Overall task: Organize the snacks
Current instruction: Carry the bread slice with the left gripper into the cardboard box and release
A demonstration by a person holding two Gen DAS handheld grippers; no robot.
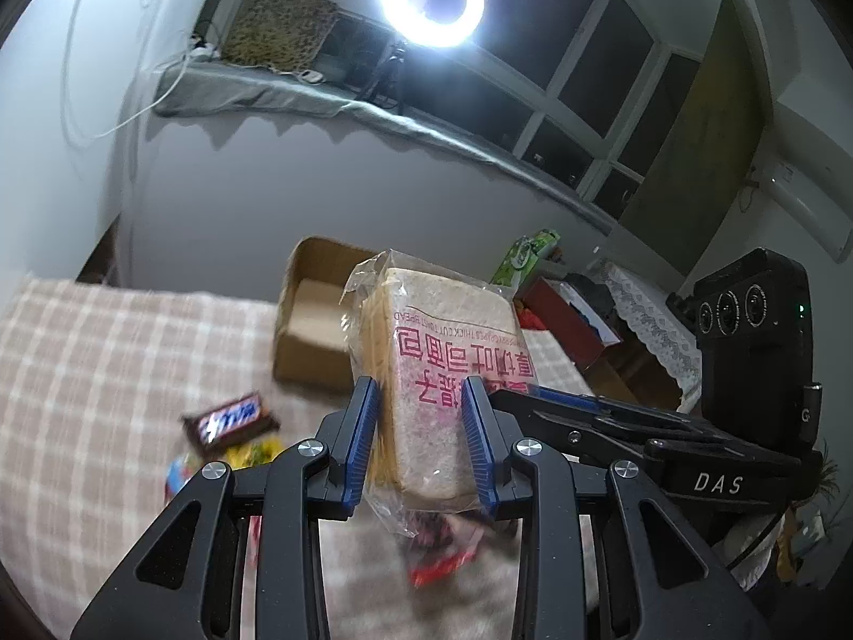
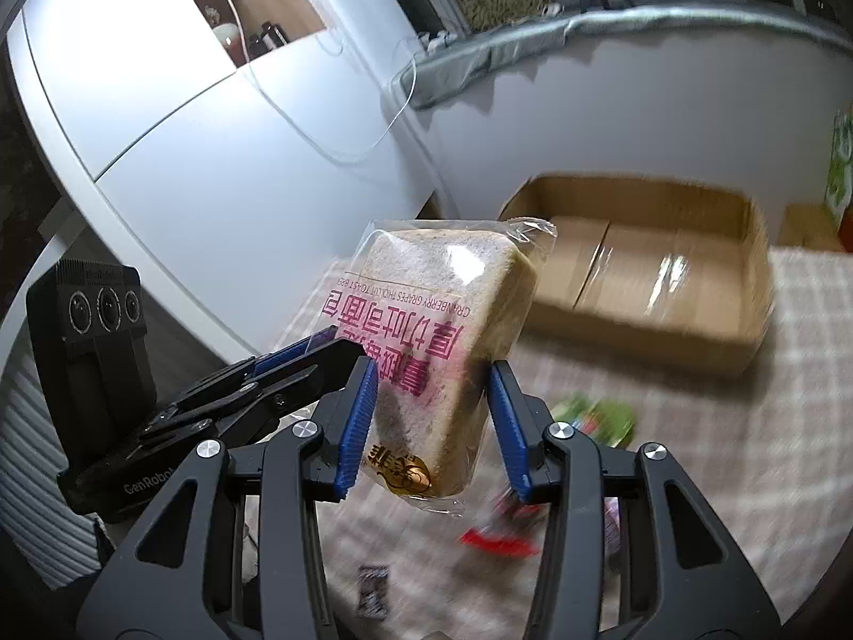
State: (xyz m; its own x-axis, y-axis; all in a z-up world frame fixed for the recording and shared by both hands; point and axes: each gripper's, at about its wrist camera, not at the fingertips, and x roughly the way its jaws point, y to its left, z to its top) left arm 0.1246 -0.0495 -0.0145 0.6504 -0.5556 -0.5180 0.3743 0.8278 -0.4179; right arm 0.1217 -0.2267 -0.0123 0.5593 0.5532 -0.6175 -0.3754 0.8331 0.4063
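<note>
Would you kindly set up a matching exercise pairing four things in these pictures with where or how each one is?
Things:
1. bagged toast bread
2. cardboard box
3. Snickers bar
4. ring light

States:
A. lying on the checked cloth
B. glowing by the window
C. open, nothing visible inside
D. clamped by both tongs, off the cloth

Pairs: 1-D, 2-C, 3-A, 4-B

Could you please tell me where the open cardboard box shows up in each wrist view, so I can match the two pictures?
Left wrist view: the cardboard box sits at centre, partly hidden behind the bagged toast.
Right wrist view: the cardboard box lies right of centre, beyond the bagged toast.
Shared landmark: the checked cloth under the box.
</note>
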